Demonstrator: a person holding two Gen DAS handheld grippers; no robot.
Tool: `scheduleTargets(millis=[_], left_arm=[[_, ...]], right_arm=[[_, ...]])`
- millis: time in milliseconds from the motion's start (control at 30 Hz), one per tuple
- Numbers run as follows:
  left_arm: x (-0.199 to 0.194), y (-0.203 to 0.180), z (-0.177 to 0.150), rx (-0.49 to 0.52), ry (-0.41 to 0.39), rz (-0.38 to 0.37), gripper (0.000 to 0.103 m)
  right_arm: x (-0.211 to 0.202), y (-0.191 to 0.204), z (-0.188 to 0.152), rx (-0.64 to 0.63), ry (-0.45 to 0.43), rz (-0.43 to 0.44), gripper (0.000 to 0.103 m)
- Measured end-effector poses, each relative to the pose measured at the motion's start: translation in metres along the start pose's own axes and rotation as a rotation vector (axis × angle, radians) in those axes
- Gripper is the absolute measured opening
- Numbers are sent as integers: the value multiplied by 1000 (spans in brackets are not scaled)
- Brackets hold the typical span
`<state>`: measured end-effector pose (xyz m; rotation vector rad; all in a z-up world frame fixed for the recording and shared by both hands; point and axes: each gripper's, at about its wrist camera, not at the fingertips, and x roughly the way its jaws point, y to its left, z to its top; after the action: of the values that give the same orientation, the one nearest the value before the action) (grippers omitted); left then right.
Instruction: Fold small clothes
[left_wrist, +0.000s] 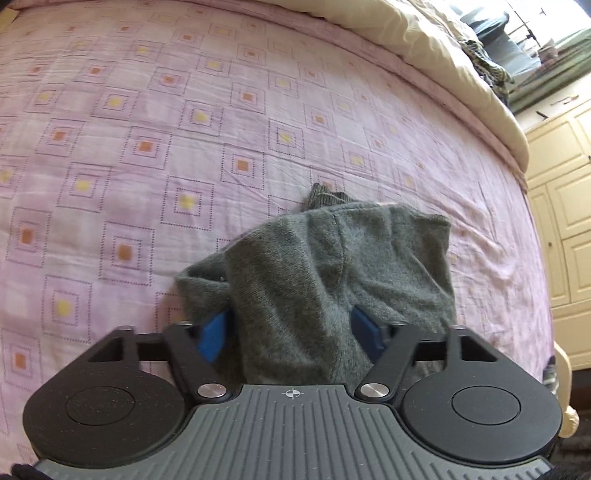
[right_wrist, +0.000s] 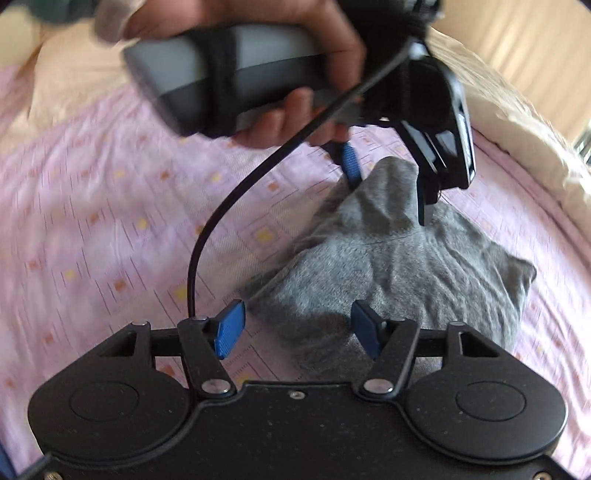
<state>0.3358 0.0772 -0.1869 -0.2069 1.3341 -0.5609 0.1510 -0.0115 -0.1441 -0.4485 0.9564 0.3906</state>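
With my left claw (left_wrist: 291, 332) spread around a bunched fold of the grey knit garment (left_wrist: 332, 266) lying mid-bed toward the quilt-side edge, and my right claw (right_wrist: 299, 328) also spread, empty, the cloth could slump loose if I lift unpinched.

The grey garment (left_wrist: 332, 266) is a soft, fuzzy knit, matt all over. The bed (left_wrist: 147, 147) has a thin woven pink sheet, slightly creased. Both grippers are matt black plastic with shiny metal pivot screws (left_wrist: 211, 390), and the fingers (right_wrist: 231, 328) have ribbed blue pads.
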Motion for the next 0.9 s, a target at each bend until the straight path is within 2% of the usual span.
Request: scheduleTargets(millis=[33, 67, 133, 167, 200, 300, 367, 500, 600, 633, 700, 767, 833, 900], left_arm=[[2, 0, -1, -3, -3, 5, 49], [3, 0, 0, -7, -5, 6, 43], [7, 2, -1, -22, -8, 1, 21], [5, 2, -2, -24, -22, 11, 15], [1, 1, -3, -13, -55, 33, 10], [-17, -3, -3, 43, -156, 60, 9], [-22, 0, -1, 51, -171, 65, 9], [-12, 18, 0, 25, -139, 156, 9], [-3, 27, -5, 36, -94, 197, 9], [-4, 27, -7, 48, -96, 195, 10], [-10, 25, -9, 69, -107, 201, 12], [-19, 23, -10, 75, -129, 215, 12], [-31, 18, -12, 74, -169, 239, 24], [-45, 9, -14, 74, -224, 228, 27]], right_arm=[[2, 2, -2, -27, 2, -7, 61], [4, 3, -3, -56, 4, -19, 53], [8, 5, -5, -93, 11, -49, 34], [6, 3, -4, -80, 8, -55, 13], [2, -3, -2, -45, -2, -55, 13], [-16, -23, 7, 91, -71, -15, 13], [-14, -23, 16, 121, -85, 25, 13], [19, -20, 16, 149, 12, 124, 22], [24, -21, 11, 172, 28, 157, 30], [21, -26, 10, 190, 19, 168, 36], [8, -38, 4, 230, -22, 198, 63], [-8, -52, -3, 271, -74, 199, 70], [-23, -68, -11, 314, -109, 187, 74], [-35, -84, -20, 364, -135, 152, 86]])
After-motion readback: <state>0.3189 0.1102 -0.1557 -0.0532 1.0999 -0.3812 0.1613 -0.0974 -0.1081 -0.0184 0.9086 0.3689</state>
